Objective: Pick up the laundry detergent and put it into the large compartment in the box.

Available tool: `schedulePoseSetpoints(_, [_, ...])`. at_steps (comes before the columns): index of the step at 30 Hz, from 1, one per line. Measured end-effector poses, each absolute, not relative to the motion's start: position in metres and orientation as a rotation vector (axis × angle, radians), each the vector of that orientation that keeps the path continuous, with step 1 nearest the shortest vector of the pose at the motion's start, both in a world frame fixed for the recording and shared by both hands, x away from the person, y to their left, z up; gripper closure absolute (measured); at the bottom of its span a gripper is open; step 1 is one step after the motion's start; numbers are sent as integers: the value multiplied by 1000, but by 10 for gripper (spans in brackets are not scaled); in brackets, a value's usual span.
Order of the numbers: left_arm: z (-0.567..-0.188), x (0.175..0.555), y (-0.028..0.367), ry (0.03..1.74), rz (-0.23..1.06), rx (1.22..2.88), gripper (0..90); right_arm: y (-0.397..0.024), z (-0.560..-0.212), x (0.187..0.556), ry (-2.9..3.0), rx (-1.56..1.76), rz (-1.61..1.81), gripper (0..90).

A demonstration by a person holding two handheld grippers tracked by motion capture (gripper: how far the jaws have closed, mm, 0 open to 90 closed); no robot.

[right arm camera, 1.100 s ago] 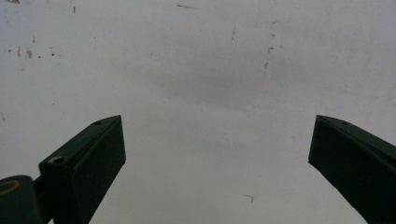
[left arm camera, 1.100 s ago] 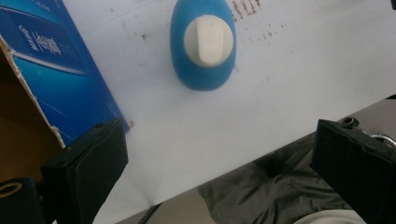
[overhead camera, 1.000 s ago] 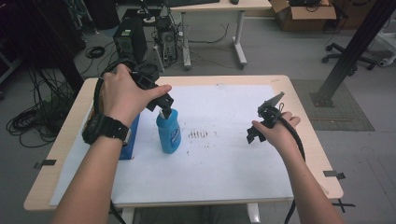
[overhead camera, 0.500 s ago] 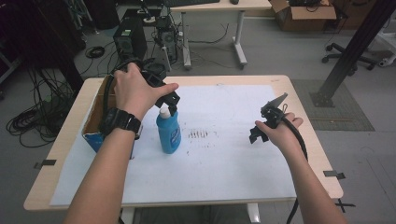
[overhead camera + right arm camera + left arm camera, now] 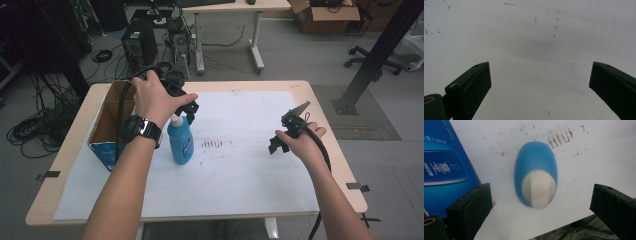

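One blue plastic bottle (image 5: 181, 143), oval-shouldered with a white ribbed cap (image 5: 538, 188), is standing upright on the white paper sheet (image 5: 240, 175), just beside one open blue cardboard box (image 5: 107, 131) bearing white characters too blurred to read. I am holding my left gripper (image 5: 183, 107) wide open directly above the cap. My right gripper (image 5: 274, 145) is hovering wide open over bare paper, well apart.

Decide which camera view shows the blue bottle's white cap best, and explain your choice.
The left gripper view: it looks straight down on the white cap, large and unblocked, between the open jaws. The high view shows the blue bottle upright beside the cardboard box, its cap small and partly hidden under the left gripper.
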State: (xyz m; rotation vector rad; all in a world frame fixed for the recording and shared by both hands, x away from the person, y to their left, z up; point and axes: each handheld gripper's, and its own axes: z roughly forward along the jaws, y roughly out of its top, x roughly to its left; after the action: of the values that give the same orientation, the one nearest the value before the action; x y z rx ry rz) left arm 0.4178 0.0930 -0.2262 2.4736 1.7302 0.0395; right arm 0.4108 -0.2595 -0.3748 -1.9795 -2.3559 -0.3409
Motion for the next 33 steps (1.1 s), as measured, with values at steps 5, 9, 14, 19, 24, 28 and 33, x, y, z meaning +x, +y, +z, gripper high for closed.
schedulePoseSetpoints(5, [-233, 421, 90, 1735, 60, 2494, 46, -261, -377, 411, -2353, -1983, -343, 42])
schedulePoseSetpoints(9, [-240, 423, 87, 1735, 57, 2496, 47, -264, -379, 411, -2350, -1983, -340, 42])
schedulePoseSetpoints(14, [-251, 425, 88, 1748, 25, 2491, 51, -266, -382, 410, -2344, -1983, -340, 43])
schedulePoseSetpoints(19, [-260, 426, 89, 1763, 5, 2491, 51, -268, -386, 411, -2343, -1982, -342, 44])
schedulePoseSetpoints(24, [-266, 427, 88, 1769, 26, 2520, 51, -267, -388, 411, -2344, -1975, -340, 44])
schedulePoseSetpoints(28, [-273, 427, 85, 1765, 11, 2528, 52, -267, -389, 411, -2343, -1973, -337, 45])
schedulePoseSetpoints(33, [-280, 426, 84, 1770, 1, 2533, 52, -267, -390, 411, -2342, -1974, -336, 45])
